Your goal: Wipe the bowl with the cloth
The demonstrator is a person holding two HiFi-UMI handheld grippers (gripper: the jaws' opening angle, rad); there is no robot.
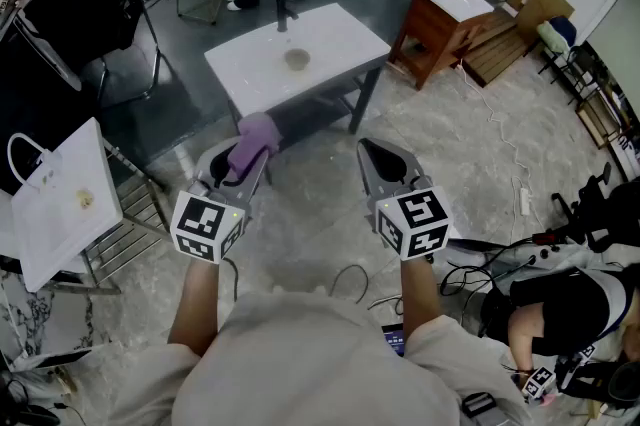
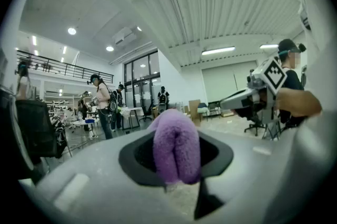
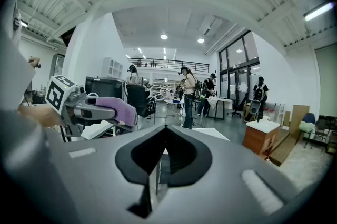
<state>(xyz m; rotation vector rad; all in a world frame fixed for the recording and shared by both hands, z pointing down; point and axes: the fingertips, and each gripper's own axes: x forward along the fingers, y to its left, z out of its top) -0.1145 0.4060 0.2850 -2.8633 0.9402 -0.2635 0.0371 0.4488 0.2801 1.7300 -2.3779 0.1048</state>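
In the head view, the person holds both tools out in front of the body, nearly level. The left gripper (image 1: 246, 154) is clamped on a purple cloth (image 1: 255, 132), which bulges out past its tips. The right gripper (image 1: 378, 157) is beside it with its jaws drawn together and nothing in them. The bowl (image 1: 296, 60) sits on a white table (image 1: 330, 34) well ahead of both grippers, a little nearer the left one's line, with a dark tap-like fitting (image 1: 283, 14) just beyond it. Neither gripper is close to it. In the left gripper view, the cloth (image 2: 176, 144) fills the gap between the jaws as a folded wad, pinched from both sides. The right gripper (image 2: 247, 99) shows off to the side, well apart, and the bowl is not in sight here. In the right gripper view, the jaws of the right gripper (image 3: 163, 157) meet with no gap and hold nothing. The left gripper (image 3: 84, 110) appears to the side with the cloth (image 3: 113, 109) draped over its tip, and a corner of the table (image 3: 208, 133) lies ahead beyond the jaws. Judging by this, only the first part is done: the cloth is picked up and ready. What is left is carrying it forward to the bowl, perhaps steadying the bowl with the empty gripper, and the wiping itself, which has not begun.
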